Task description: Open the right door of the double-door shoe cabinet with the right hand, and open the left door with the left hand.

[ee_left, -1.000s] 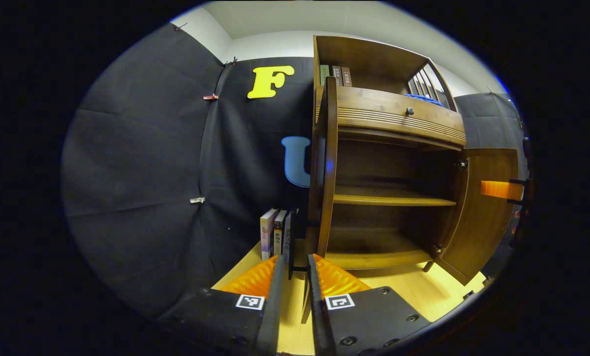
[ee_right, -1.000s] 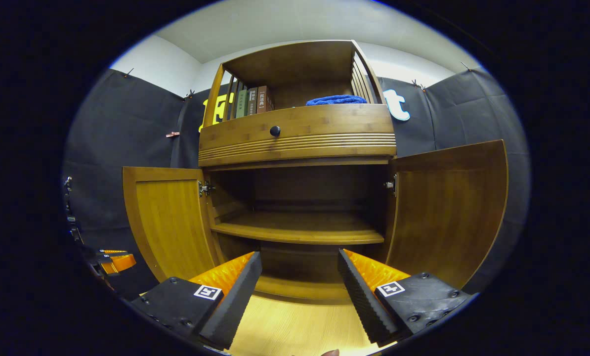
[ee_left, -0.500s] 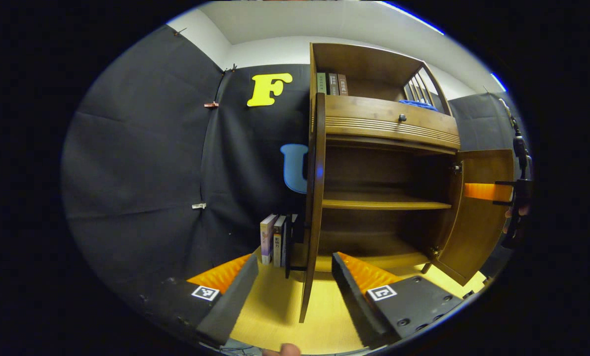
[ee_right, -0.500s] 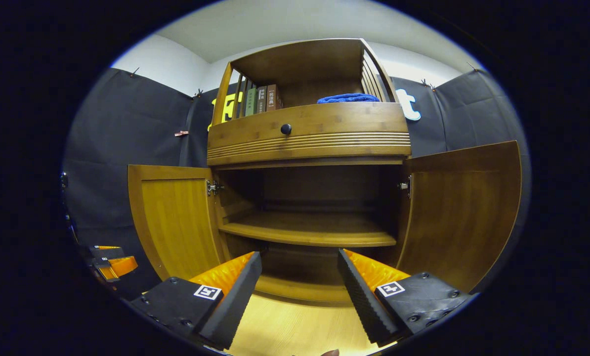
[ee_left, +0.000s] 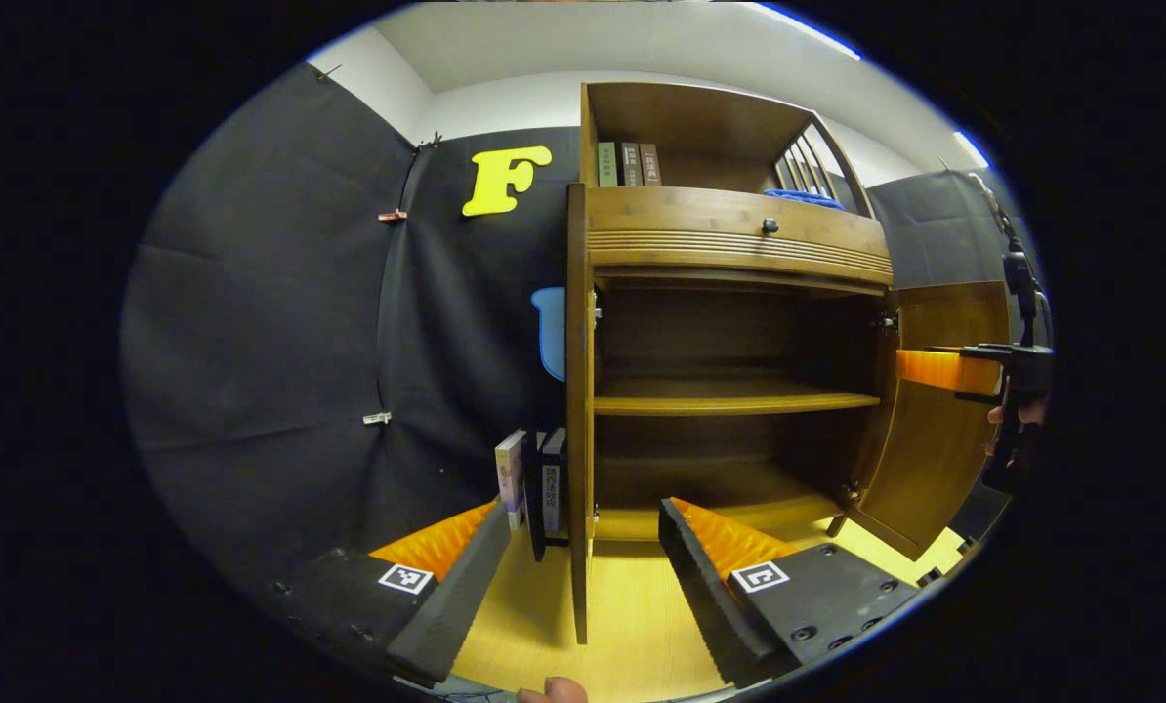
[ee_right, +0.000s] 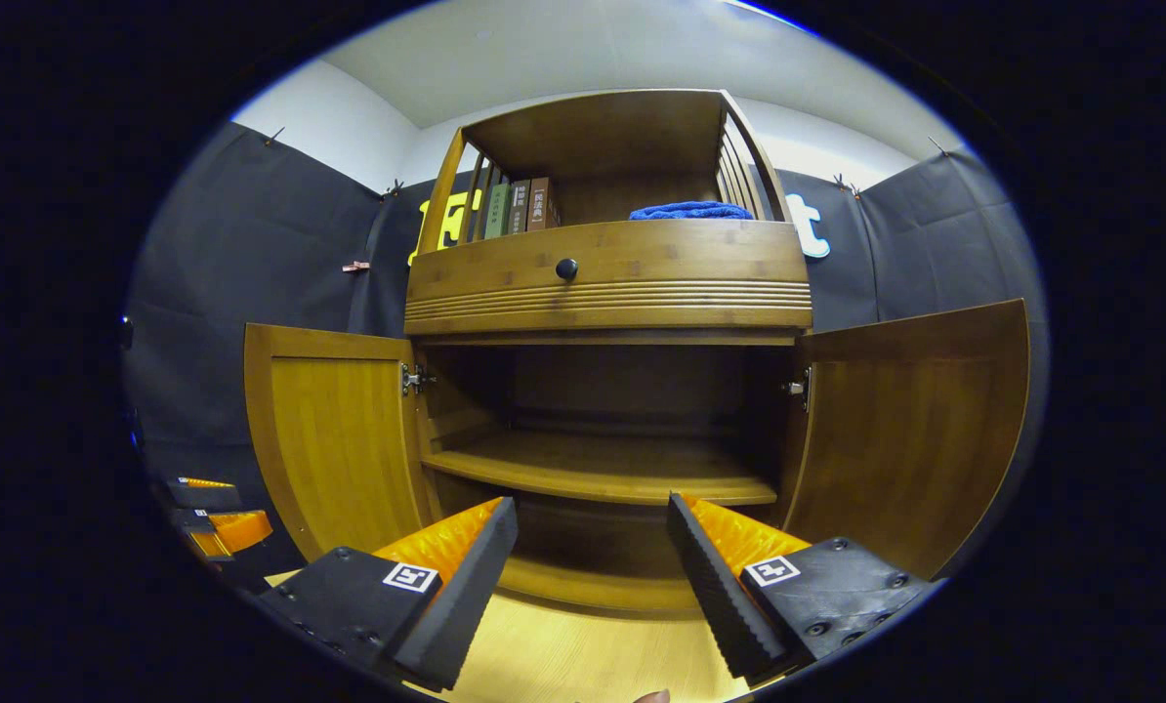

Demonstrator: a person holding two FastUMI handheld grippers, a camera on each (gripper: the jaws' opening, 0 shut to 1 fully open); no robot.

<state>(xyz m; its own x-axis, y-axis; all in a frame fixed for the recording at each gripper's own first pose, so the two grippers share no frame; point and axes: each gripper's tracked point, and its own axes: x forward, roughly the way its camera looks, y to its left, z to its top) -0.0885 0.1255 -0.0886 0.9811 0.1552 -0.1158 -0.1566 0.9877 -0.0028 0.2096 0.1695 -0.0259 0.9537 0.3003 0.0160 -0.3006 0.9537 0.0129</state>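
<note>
- Both doors of the shoe cabinet point(ee_right: 607, 293) are seen swung wide: left door point(ee_right: 334, 430), right door point(ee_right: 910, 430).
- The fingers of the left gripper point(ee_left: 583, 576) and right gripper point(ee_right: 593, 576) are spread apart, nothing held.
- Both should be drawn straight back, so neither door is bumped.

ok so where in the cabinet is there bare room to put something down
The middle shelf and the cabinet floor between the two open doors lie bare. The top shelf is crowded: books on the left, a blue cloth on the right.
</note>
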